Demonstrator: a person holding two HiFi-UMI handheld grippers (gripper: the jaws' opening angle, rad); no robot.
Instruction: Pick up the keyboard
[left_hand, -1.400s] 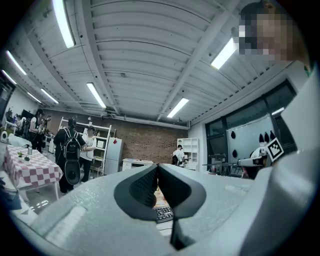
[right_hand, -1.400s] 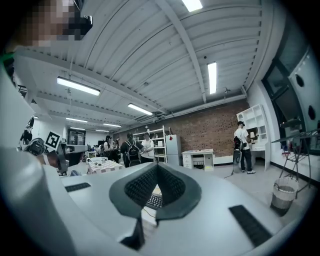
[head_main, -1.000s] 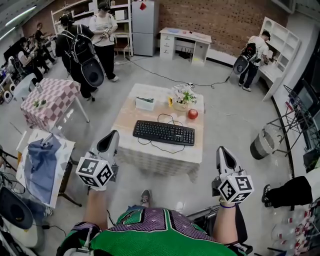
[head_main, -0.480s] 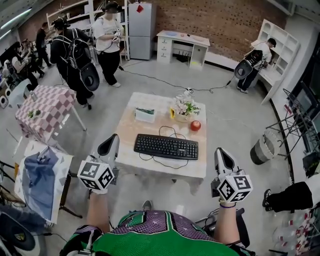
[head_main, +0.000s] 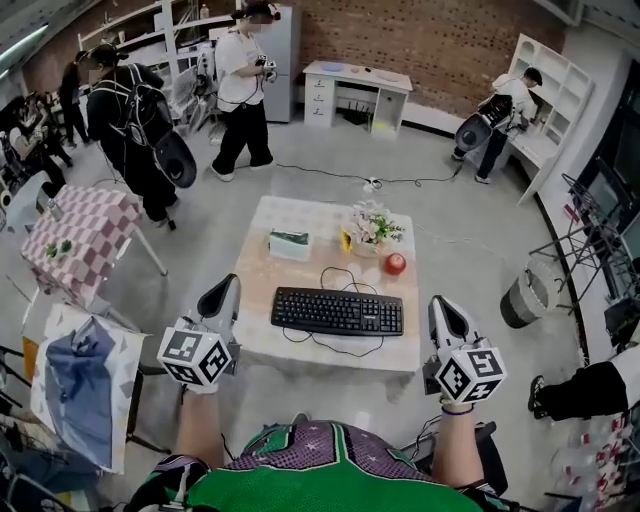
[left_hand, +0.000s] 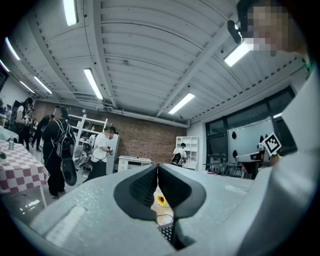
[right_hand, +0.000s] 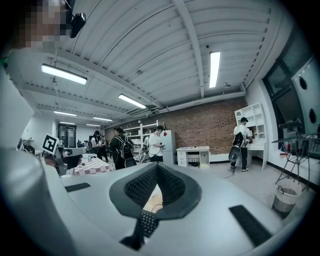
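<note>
Left gripper (head_main: 222, 290) and right gripper (head_main: 443, 305), both pressed together and empty, sit short of the keyboard (head_main: 337, 311). Its cable (head_main: 326, 272), apparently looping at 12 o'clock, could topple the flowers (head_main: 370, 225).

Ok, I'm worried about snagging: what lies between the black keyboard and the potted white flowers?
Only the keyboard's thin black cable, looped on the pale tabletop between the black keyboard and the potted white flowers, as the head view shows.

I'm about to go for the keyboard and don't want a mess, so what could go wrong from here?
The left gripper and right gripper are both shut; unopened, they may shove the keyboard rather than grip it. Its loose cable could snag or drag toward the apple when lifted.
</note>
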